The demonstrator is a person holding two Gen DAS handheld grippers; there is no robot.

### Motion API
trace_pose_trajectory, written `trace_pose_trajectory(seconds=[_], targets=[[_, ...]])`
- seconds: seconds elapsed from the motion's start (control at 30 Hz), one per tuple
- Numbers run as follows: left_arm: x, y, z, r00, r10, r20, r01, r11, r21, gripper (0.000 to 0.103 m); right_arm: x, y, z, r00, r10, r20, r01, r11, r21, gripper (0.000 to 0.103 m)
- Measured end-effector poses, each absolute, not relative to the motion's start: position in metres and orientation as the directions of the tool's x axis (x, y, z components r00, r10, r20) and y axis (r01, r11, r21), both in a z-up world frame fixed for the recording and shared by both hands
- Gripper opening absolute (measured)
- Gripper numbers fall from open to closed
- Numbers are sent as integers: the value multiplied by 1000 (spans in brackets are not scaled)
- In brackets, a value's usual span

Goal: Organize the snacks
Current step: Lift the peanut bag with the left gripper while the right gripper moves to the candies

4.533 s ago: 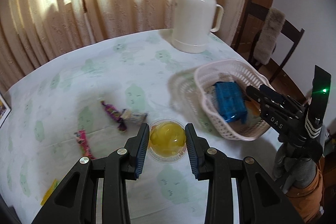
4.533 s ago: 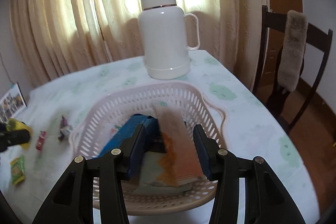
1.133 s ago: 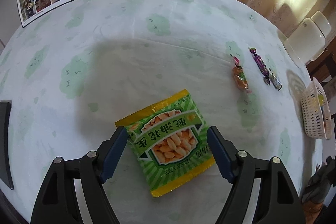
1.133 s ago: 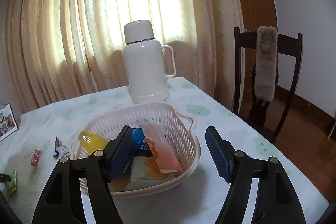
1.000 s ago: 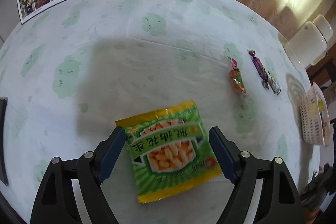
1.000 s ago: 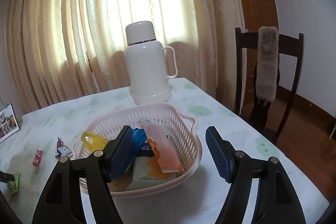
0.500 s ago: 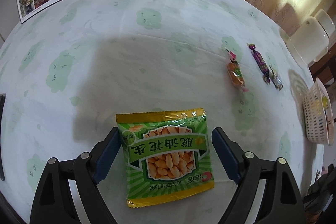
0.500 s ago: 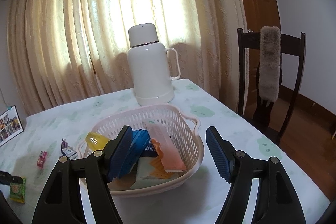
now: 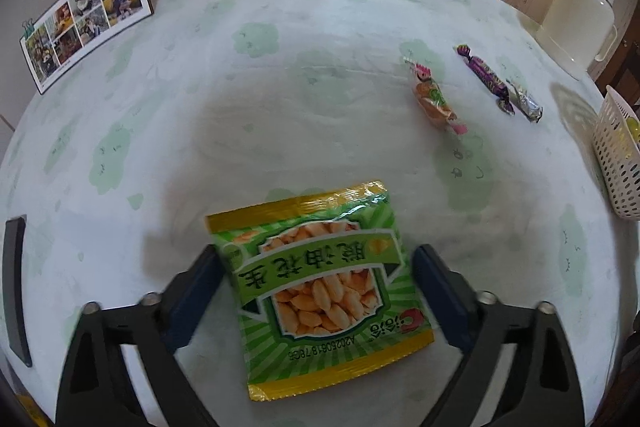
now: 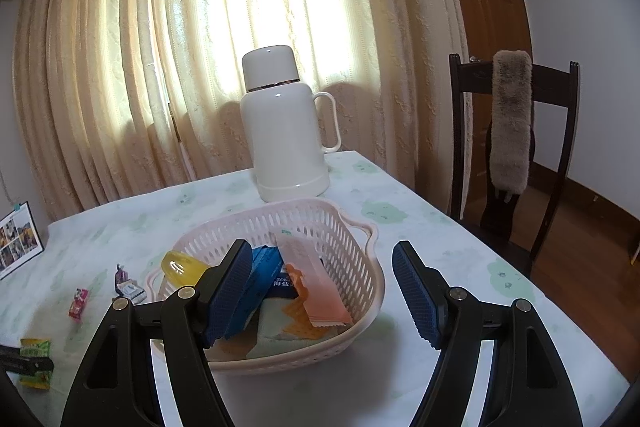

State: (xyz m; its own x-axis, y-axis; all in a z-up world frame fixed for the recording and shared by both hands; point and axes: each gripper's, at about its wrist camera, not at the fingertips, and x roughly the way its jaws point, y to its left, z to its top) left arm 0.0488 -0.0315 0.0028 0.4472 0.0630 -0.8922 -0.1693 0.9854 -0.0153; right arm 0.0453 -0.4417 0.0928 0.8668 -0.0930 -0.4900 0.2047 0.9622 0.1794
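A green and yellow peanut packet [image 9: 324, 279] lies flat on the tablecloth between the blue pads of my open left gripper [image 9: 316, 283]; the pads stand beside its edges. It also shows small in the right wrist view [image 10: 36, 361]. Beyond lie an orange candy [image 9: 434, 99], a purple candy [image 9: 486, 77] and a silver candy [image 9: 526, 103]. My right gripper [image 10: 322, 291] is open and empty, just in front of the pink basket [image 10: 360, 239], which holds a yellow jelly cup [image 10: 180, 267], a blue pack [image 10: 266, 269] and an orange sachet [image 10: 316, 291].
A white thermos [image 10: 286, 127] stands behind the basket. A photo calendar [image 9: 86, 17] stands at the table's far left. A dark chair [image 10: 516, 155] with a furry cover stands off the table's right side. Curtains hang behind the table.
My left gripper has moved forward over the peanut packet, which now sits deeper between the pads. My right gripper has drawn back slightly from the basket and stays open.
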Motion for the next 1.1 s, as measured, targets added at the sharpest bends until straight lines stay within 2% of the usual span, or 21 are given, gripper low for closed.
trace_pose_trajectory(seconds=[0.17, 0.53, 0.7, 0.9, 1.1], targets=[[46, -29, 7, 467, 39, -883, -155, 987, -38, 81, 44, -442, 92, 865, -111, -489, 220, 960, 172, 73], [54, -15, 34, 543, -1, -840, -140, 986, -92, 80, 34, -425, 98, 865, -130, -484, 237, 957, 168, 73], [59, -10, 45, 576, -25, -817, -123, 986, -116, 80, 39, -387, 108, 876, -43, -481, 144, 974, 174, 73], [64, -5, 54, 608, -41, -793, -112, 984, -137, 81, 56, -323, 117, 860, 121, -496, -50, 987, 155, 73], [65, -3, 56, 629, -62, -775, -97, 983, -158, 81, 96, -276, 97, 750, 290, -594, -222, 957, 188, 71]])
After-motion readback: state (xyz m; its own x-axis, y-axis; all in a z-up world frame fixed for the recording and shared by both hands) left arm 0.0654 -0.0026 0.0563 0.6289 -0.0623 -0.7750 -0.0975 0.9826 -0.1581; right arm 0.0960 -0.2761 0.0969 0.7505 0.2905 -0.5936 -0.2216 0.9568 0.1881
